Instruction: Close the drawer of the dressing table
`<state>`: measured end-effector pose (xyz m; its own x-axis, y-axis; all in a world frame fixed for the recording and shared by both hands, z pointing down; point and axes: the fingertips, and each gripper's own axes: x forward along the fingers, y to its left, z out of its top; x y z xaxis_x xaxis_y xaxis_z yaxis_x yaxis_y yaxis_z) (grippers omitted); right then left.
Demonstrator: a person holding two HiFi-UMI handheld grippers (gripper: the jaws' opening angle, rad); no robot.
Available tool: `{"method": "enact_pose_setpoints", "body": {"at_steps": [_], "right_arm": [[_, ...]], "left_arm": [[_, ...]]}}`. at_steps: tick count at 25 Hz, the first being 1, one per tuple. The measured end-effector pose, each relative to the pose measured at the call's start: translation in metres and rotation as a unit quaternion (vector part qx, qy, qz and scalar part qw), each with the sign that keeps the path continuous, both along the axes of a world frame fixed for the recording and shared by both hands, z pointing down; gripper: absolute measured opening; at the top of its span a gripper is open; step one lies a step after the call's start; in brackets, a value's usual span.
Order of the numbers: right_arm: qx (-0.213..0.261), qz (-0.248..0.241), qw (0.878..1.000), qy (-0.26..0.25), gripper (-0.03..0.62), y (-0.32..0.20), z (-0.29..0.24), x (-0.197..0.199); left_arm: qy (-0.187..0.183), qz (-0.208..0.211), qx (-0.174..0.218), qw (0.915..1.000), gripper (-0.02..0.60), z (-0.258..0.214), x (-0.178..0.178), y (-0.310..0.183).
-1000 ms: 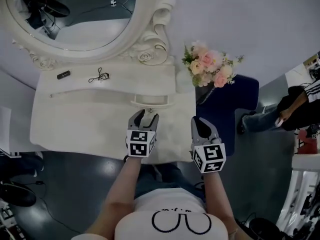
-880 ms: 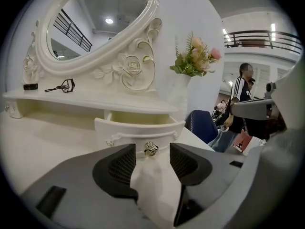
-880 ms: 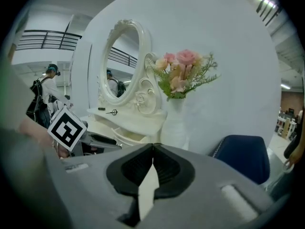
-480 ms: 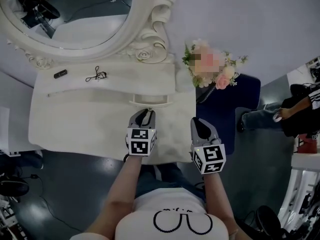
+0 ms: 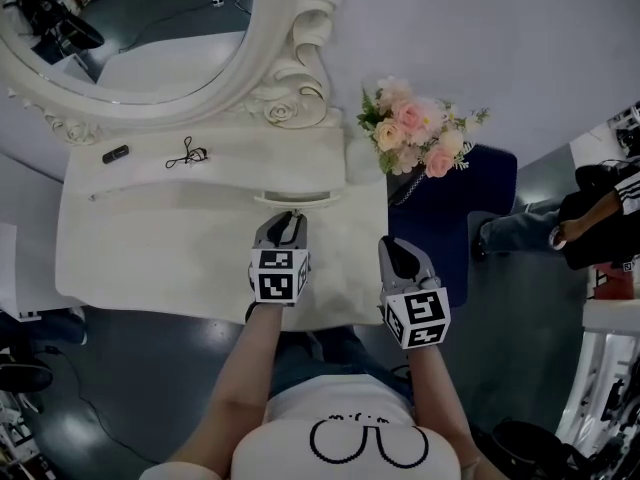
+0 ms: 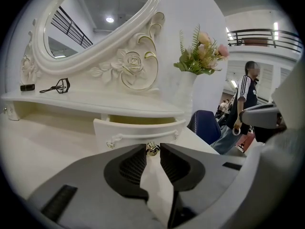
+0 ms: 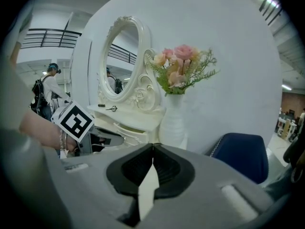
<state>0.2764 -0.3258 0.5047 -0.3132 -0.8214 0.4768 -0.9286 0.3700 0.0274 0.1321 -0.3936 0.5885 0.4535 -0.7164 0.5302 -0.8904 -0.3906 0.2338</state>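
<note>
**Inspection: drawer part open, left gripper at the knob**

You held the left gripper [image 5: 290, 220] over the front of the white dressing table [image 5: 150, 253]. Its jaws were drawn narrow, and the small brass knob [image 6: 152, 148] sat gripped between their tips. You held the right gripper [image 5: 395, 252] just beside it, to the right, over the table's front corner. Its jaws were closed together, tip to tip, with nothing between them.

The knob belonged to the curved white drawer [image 5: 298, 199], which stood out a little from under the upper shelf. A strip of yellowish interior showed above the drawer front in the left gripper view.

On the shelf beyond, well to the left, lay a small black bar-shaped object [image 5: 115, 154] and, near it, a thin black looped item [image 5: 187, 153]. Behind them rose the oval mirror in its carved white frame [image 5: 285, 78].

A bouquet of pink and cream flowers [image 5: 415, 133] stood at the table's right end in a white vase [image 6: 187, 97]. A dark blue chair [image 5: 470, 208] was beside the table, and a person in dark clothing [image 5: 600, 208] was farther right.
</note>
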Motion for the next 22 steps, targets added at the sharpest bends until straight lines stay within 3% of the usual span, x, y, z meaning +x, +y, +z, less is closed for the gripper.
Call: {"method": "enact_pose_setpoints", "body": {"at_steps": [22], "right_arm": [[0.001,-0.001,1.000,0.000,0.002,-0.001,-0.002,-0.008]], "left_arm": [[-0.003,0.012,-0.007,0.9999,0.092,-0.003,-0.002,-0.037]]}}
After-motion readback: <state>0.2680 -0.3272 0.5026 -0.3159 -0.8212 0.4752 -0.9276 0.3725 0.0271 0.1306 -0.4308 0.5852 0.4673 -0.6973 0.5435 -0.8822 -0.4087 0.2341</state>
